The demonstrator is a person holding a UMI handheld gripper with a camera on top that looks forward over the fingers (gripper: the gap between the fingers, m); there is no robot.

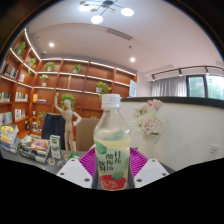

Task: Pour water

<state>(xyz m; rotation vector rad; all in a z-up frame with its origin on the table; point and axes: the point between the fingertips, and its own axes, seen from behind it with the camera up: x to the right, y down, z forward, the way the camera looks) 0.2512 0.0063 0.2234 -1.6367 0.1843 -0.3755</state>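
A clear plastic bottle point(112, 140) with a white cap, pale yellowish liquid and a green-and-red label stands upright between my two fingers. My gripper point(112, 170) is shut on it, and the magenta pads point(88, 160) press against its lower body on both sides. The bottle is held up off any surface, with the room behind it. No cup or other vessel shows.
A wall of lit wooden shelves point(60, 80) with plants and books runs behind on the left. A table corner with books and small items point(35, 148) lies to the lower left. A pale sofa back with a flower arrangement point(150, 118) sits to the right, under windows.
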